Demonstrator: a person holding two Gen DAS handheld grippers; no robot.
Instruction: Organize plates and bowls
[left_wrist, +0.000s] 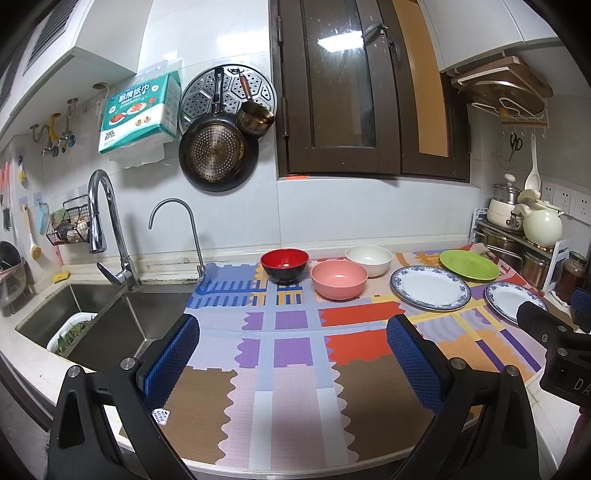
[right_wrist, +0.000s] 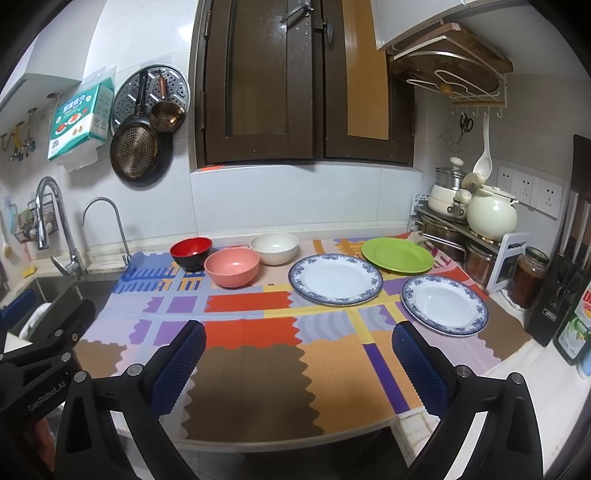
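Three bowls stand at the back of a colourful patterned mat (left_wrist: 291, 354) (right_wrist: 255, 354): a red-and-black bowl (left_wrist: 284, 265) (right_wrist: 191, 253), a pink bowl (left_wrist: 339, 279) (right_wrist: 232, 266) and a cream bowl (left_wrist: 368, 260) (right_wrist: 273, 247). To their right lie a blue-rimmed white plate (left_wrist: 430, 288) (right_wrist: 335, 279), a green plate (left_wrist: 469, 264) (right_wrist: 397, 255) and a second blue-rimmed plate (left_wrist: 513, 300) (right_wrist: 444, 305). My left gripper (left_wrist: 293, 332) is open above the mat's front, well short of the bowls. My right gripper (right_wrist: 299, 339) is open too, holding nothing, in front of the plates.
A steel sink (left_wrist: 107, 317) with two taps (left_wrist: 107, 229) lies left of the mat. Pots and a cream kettle (right_wrist: 491, 216) sit on a rack at the back right, with a jar (right_wrist: 528, 277) and knife block (right_wrist: 561, 295) beside it. Pans hang on the wall (left_wrist: 218, 155).
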